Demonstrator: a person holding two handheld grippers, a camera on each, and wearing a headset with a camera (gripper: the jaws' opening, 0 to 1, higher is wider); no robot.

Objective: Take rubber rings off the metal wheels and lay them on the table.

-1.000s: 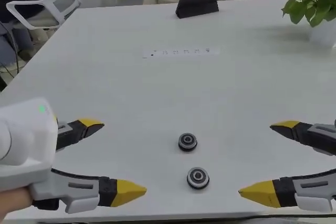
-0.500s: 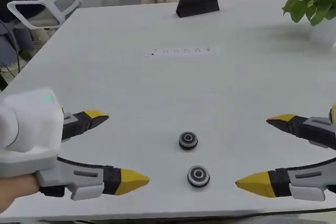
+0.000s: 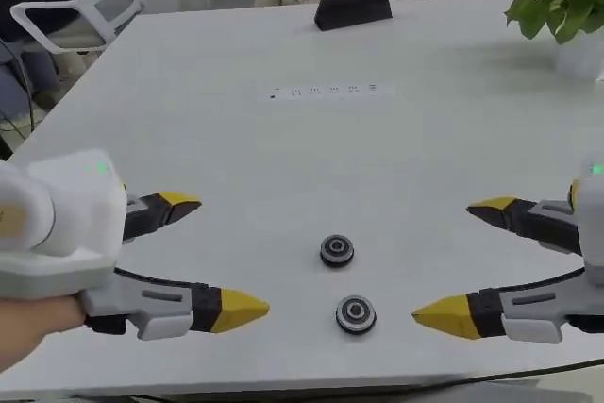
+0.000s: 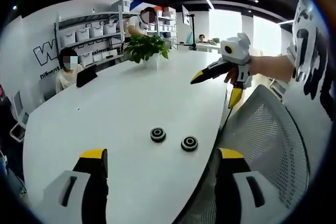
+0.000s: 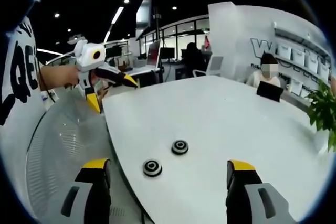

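Both claws are hanging wide open right now, gripping nothing. The left gripper [image 3: 209,254] is sitting at about 9 o'clock from the two metal wheels and the right gripper [image 3: 462,260] at about 3 o'clock, both well apart from them. The wheels are lying flat on the table [image 3: 283,158] near its front edge. There's the far wheel [image 3: 337,250], with the near wheel [image 3: 356,313] at its 5 o'clock, close but not touching. Each looks to be wearing its dark rubber ring [image 3: 341,316], so I'm guessing we're only at the approach.

My take on doing this well: one claw should be pinning the metal hub down while the other is catching just the rubber lip and peeling it off, not squeezing the whole wheel. I'd be going for the near wheel first since it's the easier reach. These are small and round, so a sloppy pinch is probably sending one sliding off the edge.
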